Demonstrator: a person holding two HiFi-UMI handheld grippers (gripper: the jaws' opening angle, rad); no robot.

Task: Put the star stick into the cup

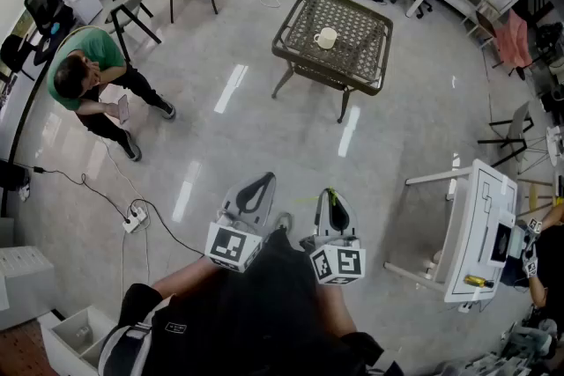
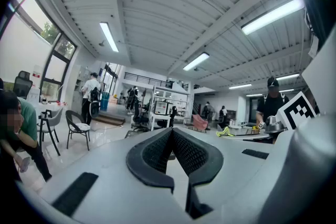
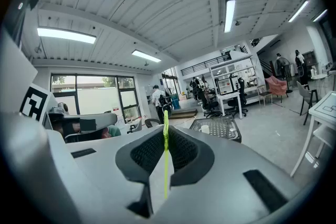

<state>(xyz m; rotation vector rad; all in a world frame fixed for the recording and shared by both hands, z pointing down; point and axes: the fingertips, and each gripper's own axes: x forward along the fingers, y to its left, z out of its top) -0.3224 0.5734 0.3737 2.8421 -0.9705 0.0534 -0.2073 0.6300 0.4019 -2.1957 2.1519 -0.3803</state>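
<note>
The star stick [image 3: 166, 160] is glowing neon yellow-green against the black, cross-hatched pads [image 3: 187, 152] of the right hand-held gripper [image 3: 166, 134], whose body is showing light grey. The left hand-held gripper [image 2: 172, 135] is showing the same grey and black. Its cube [image 1: 233, 246] is carrying black-and-white square patterns, as is the right one's. The cup [image 1: 326, 38] is looking cream on a dark olive-brown surface [image 1: 328, 73] woven in a lattice. The floor [image 1: 247, 128] is gleaming pale grey with faint marbling. A person [image 1: 92, 57] is wearing a green top and black trousers.
</note>
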